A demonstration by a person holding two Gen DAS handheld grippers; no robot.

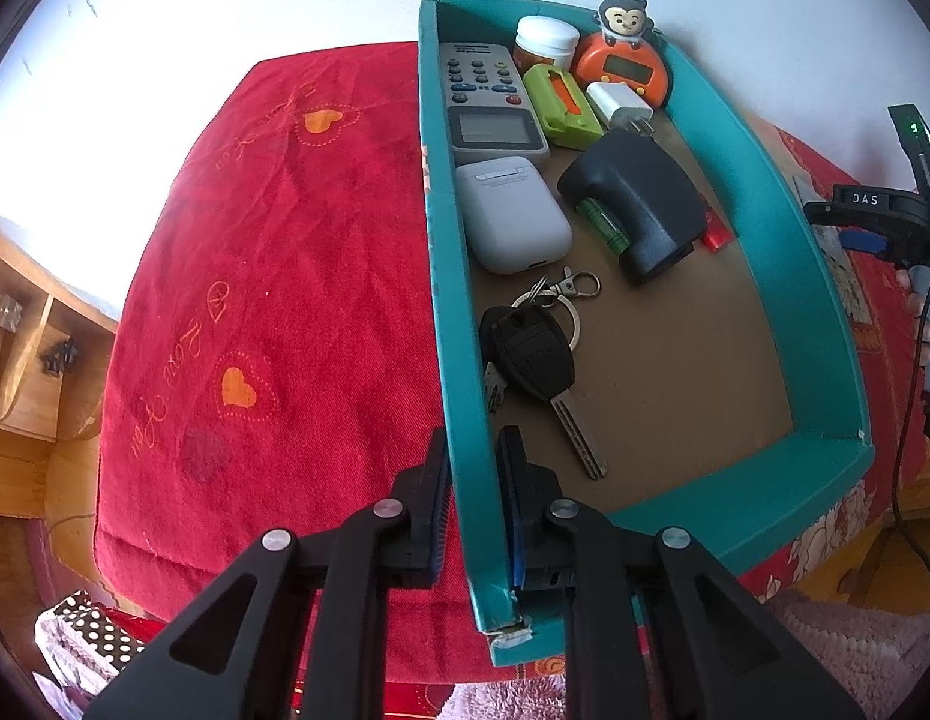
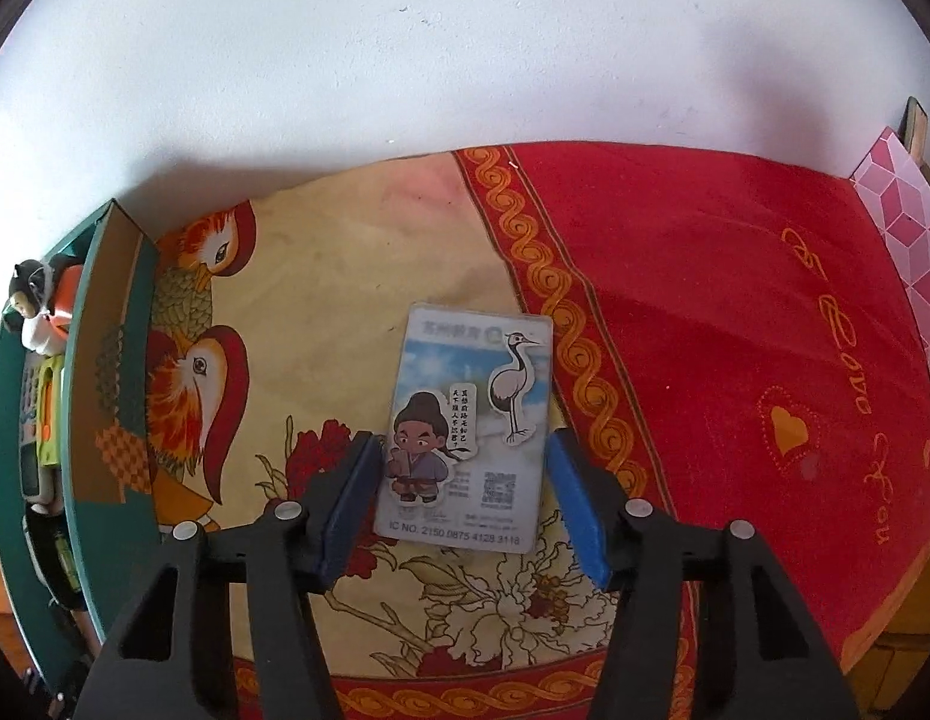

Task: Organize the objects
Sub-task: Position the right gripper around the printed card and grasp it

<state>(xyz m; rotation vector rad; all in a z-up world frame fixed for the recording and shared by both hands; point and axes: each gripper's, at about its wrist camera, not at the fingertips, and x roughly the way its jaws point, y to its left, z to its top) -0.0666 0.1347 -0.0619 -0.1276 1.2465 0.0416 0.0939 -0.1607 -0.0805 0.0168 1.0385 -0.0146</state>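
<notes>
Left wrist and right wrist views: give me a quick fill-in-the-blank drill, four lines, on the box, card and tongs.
1. The left tongs are clamped on the ____ of the teal box.
2. The card lies flat between the right tongs, outside the ____.
3. The sticker of a ____ is on the card, right of the cartoon figure.
4. In the box, the car key lies nearer the left tongs than the ____ earbud case.

Missing: wall; box; crane; grey

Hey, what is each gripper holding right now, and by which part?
The left gripper is clamped on the teal box, on its side wall near a corner. The right gripper holds nothing; its fingers straddle the card.
</notes>
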